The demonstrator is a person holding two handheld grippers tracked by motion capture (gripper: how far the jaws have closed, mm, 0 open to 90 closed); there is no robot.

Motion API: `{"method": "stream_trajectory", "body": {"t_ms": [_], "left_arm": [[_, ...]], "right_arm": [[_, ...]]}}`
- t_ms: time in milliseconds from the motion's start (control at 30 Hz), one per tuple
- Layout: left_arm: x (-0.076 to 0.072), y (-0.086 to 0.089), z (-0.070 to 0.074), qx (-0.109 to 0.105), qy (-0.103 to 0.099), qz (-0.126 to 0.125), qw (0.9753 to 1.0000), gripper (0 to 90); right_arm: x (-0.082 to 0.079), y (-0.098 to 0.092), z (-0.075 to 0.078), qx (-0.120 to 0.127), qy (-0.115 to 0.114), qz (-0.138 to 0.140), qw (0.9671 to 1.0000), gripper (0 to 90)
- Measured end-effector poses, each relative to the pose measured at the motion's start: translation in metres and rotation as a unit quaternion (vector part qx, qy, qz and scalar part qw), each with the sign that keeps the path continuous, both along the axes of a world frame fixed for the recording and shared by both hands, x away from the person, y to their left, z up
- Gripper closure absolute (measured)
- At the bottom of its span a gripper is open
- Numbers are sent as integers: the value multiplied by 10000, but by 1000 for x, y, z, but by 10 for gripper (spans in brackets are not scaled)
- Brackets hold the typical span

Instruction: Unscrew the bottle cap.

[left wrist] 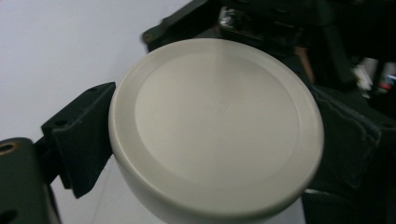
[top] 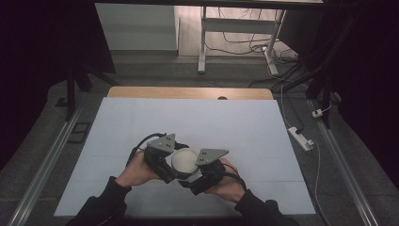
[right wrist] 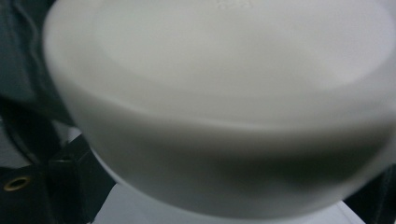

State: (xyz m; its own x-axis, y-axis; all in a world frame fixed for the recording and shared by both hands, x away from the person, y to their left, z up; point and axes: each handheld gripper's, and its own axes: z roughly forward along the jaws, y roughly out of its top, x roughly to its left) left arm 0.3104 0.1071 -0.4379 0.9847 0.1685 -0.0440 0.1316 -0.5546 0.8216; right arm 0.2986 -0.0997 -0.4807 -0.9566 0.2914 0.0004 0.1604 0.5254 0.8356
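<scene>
A white round container (top: 184, 160) with a flat, rimmed top is held just above the white table cover, between both grippers. My left gripper (top: 172, 165) comes at it from the left and is shut on it. In the left gripper view one black finger (left wrist: 79, 140) presses on the container's (left wrist: 217, 116) side, and the other finger is hidden behind it. My right gripper (top: 195, 177) grips it from the lower right. In the right gripper view the container (right wrist: 224, 93) is very close and blurred, with one finger (right wrist: 70, 182) against its lower wall.
The white cover (top: 188, 122) spreads over a wooden table whose far edge (top: 188, 92) shows. A power strip (top: 301, 138) and cables lie on the floor at the right. Metal rails (top: 42, 174) run along both sides, and a desk frame (top: 203, 42) stands beyond.
</scene>
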Motion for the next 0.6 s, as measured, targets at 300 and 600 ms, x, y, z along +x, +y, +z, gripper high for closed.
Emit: {"method": "stream_trajectory", "body": {"t_ms": [300,600], "left_arm": [[1,-14,-2,20,242,1275,9915,80],[1,-22,-2,137,286,1795,9832,51]], "right_arm": [[8,1,-3,-134,-38,-802,9967,66],[12,3,-5,-71,124,-1158,9932,66]]}}
